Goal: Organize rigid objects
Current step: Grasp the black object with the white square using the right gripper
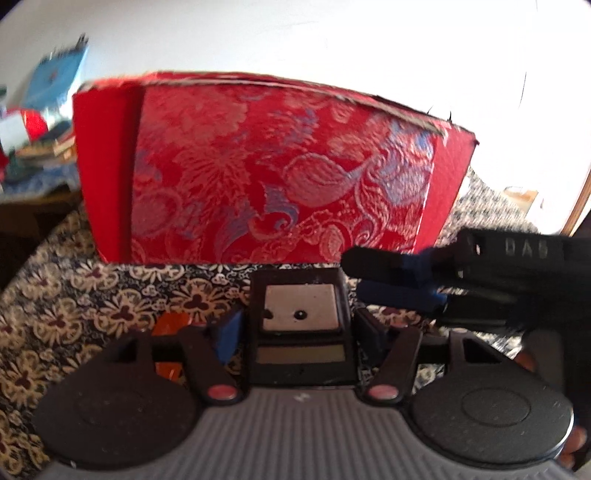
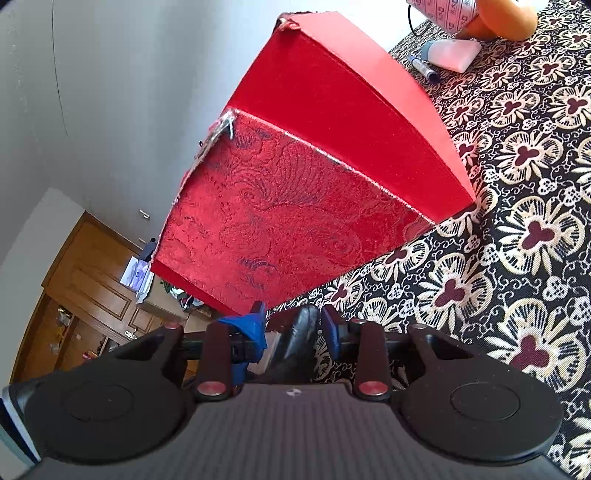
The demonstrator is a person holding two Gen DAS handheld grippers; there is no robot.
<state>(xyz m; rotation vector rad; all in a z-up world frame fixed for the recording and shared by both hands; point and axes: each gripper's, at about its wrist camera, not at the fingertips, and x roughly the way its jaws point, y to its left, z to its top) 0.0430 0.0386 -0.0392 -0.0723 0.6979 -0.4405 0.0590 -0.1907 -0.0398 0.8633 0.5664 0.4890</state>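
Observation:
A tall red box (image 1: 258, 166) with a brocade front stands on the flower-patterned cloth (image 1: 74, 295), close ahead of both grippers. In the left wrist view a small black pocket scale (image 1: 301, 317), with a grey plate and a narrow display, sits between my left gripper's fingers; my left gripper (image 1: 301, 334) is shut on its two sides. My right gripper (image 1: 354, 275) reaches in from the right, beside the scale's far corner. The right wrist view shows my right gripper (image 2: 295, 328) shut on a dark glossy object (image 2: 304, 328) that I cannot identify, below the red box (image 2: 314, 166).
A small orange thing (image 1: 170, 325) lies on the cloth under the left finger. A marker (image 2: 424, 70), a white block (image 2: 452, 55) and an orange round object (image 2: 506, 18) lie beyond the box. A wooden cabinet (image 2: 92, 277) stands off the table; clutter (image 1: 40, 122) lies far left.

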